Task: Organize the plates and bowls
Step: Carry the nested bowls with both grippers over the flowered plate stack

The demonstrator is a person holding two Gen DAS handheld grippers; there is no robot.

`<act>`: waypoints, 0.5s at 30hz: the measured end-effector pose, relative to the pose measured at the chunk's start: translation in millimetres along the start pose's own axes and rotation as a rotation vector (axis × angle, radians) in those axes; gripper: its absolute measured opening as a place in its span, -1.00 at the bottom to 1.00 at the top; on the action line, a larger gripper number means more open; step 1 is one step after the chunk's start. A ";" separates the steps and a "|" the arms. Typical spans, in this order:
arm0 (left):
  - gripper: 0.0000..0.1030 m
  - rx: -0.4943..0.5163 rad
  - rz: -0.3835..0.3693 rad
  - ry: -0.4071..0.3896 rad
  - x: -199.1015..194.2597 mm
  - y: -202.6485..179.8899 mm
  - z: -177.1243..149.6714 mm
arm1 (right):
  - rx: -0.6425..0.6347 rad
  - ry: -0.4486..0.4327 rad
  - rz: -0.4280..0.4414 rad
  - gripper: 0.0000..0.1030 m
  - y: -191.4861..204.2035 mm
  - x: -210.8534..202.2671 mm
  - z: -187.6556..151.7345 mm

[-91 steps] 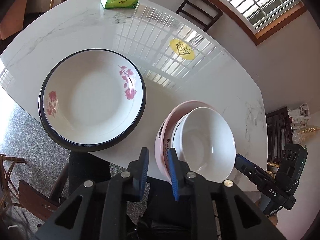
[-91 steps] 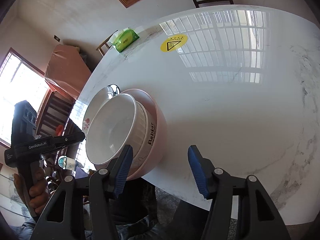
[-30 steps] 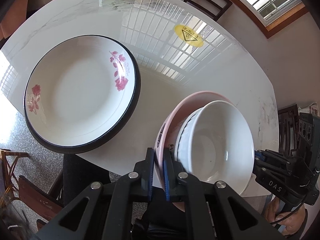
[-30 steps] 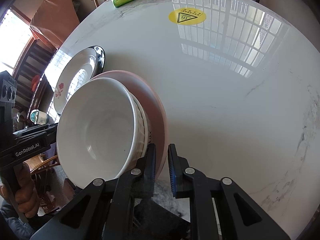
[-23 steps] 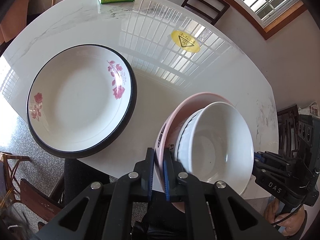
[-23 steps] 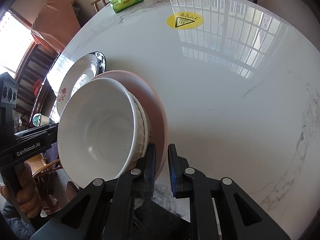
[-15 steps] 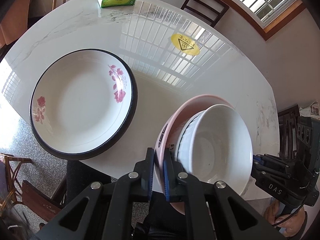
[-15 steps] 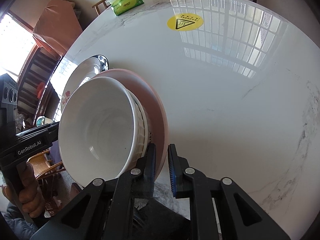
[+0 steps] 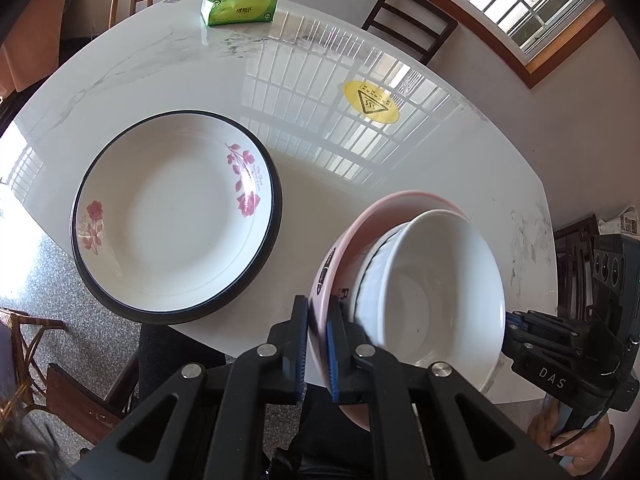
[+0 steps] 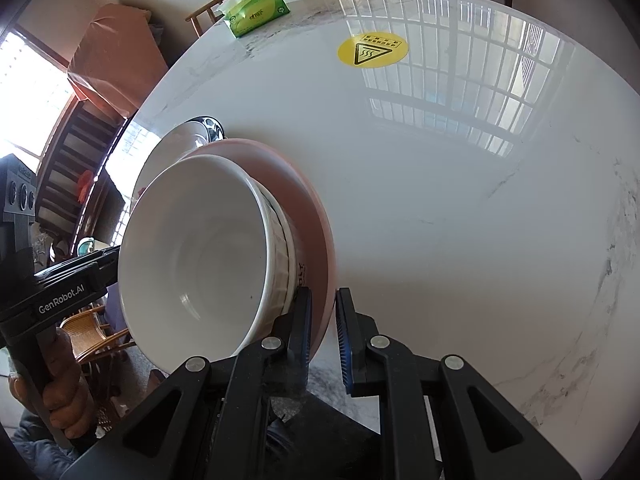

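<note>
A pink bowl (image 9: 340,248) with black lettering carries a white ribbed bowl (image 9: 432,288) nested inside it. Both grippers hold this stack above the table's near edge. My left gripper (image 9: 317,316) is shut on the pink rim at its left side. My right gripper (image 10: 322,312) is shut on the pink bowl (image 10: 308,208) rim at the opposite side, with the white bowl (image 10: 192,248) to its left. A wide white plate (image 9: 168,216) with a black rim and pink roses lies on the table, left of the stack; its edge (image 10: 172,148) shows behind the bowls.
The white marble table (image 9: 360,168) bears a yellow warning sticker (image 9: 370,102) and a green tissue pack (image 9: 240,8) at the far edge. Wooden chairs (image 9: 412,20) stand around it. A hand (image 10: 60,392) grips the left tool's handle.
Both grippers closed on the pink bowl's rim between three seconds and one second ago. Over the last second the plate sits a little lower in the left wrist view; the grips are unchanged.
</note>
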State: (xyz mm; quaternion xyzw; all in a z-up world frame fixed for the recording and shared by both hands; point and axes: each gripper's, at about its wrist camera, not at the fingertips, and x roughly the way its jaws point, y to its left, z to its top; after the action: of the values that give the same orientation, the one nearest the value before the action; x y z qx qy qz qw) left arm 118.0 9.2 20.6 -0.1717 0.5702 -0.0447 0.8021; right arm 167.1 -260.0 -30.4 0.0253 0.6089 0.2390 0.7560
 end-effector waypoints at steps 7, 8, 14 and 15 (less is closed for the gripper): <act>-0.88 -0.012 0.003 -0.016 -6.6 7.4 -0.5 | -0.006 -0.006 0.006 -0.71 7.5 -2.3 3.5; -0.88 -0.016 0.002 -0.019 -7.7 9.0 -0.2 | -0.006 -0.007 0.007 -0.71 8.8 -2.4 4.1; -0.89 -0.031 0.003 -0.031 -14.9 19.6 1.0 | -0.020 -0.008 0.007 -0.71 16.9 -1.3 8.2; -0.89 -0.033 0.003 -0.034 -16.4 21.8 1.4 | -0.020 -0.008 0.009 -0.71 18.1 -1.0 9.4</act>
State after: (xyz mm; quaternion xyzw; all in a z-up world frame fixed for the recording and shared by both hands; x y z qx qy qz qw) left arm 111.0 34.3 28.6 -0.1848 0.5575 -0.0312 0.8088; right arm 169.7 -242.0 -21.1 0.0211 0.6032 0.2484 0.7576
